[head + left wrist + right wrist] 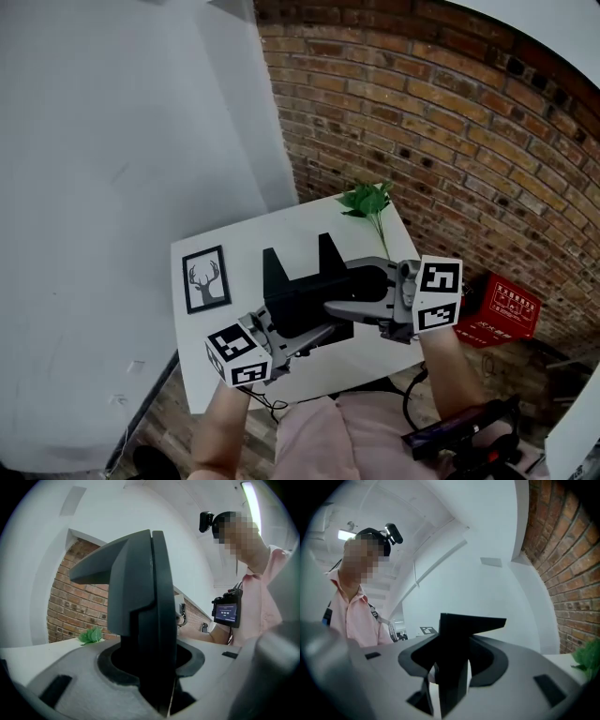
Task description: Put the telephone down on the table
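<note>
1. Nearest me, my left gripper (302, 339) reaches up and to the right from its marker cube. Its jaws stand partly closed and clamp the near left end of the telephone (305, 289). In the left gripper view the black body fills the gap between the jaws, with both pads against it.
2. My right gripper (339, 305) comes in from the right and points left. Its jaws are set somewhat wider than the left pair and pinch the telephone's right end. In the right gripper view a dark upright part stands squarely between the pads.
3. The telephone hangs between the two grippers over the near half of the white table (239, 234). Its long axis runs across in front of me, from the left gripper to the right. Two pointed ends stick out on the side away from me, one at its left end and one near its middle. I cannot tell whether its underside touches the table top.
4. Left of the telephone, and clear of it, a framed deer picture (205, 278) lies flat on the table.
5. At the table's far right corner lies a green leafy sprig (368, 200), its stem trailing back toward the right gripper.
6. On the floor to the right of the table sits a red crate (497, 309).
7. Beyond the table, a brick wall (422, 122) meets a plain white wall (112, 141) at a corner.
</note>
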Motion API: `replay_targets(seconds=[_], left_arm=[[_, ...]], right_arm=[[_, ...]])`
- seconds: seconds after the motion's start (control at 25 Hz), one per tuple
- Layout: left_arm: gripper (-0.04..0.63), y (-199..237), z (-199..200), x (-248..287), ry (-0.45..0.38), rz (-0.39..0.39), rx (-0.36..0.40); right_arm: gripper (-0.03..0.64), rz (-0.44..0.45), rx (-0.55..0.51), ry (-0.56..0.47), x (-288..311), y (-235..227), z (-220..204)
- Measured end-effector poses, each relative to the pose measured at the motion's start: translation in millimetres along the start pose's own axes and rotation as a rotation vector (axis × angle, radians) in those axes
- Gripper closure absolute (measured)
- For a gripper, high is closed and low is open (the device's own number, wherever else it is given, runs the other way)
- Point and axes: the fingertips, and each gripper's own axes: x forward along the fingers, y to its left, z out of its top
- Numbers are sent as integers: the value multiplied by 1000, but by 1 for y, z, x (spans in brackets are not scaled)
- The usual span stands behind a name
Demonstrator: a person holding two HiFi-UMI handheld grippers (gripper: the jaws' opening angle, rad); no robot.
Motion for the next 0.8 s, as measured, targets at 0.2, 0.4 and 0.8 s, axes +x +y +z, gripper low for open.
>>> replay_targets(seconds=[0.2, 0.4, 0.8], left_arm=[[425, 15, -16, 7, 9, -5, -50], [426, 38, -32, 19, 27, -15, -125], [426, 79, -85, 43, 64, -8, -280]], right_arm=[[431, -16, 45, 25, -1, -20, -16], [430, -35, 121, 42, -3, -51, -33], [423, -58, 272, 82, -10, -107, -87]])
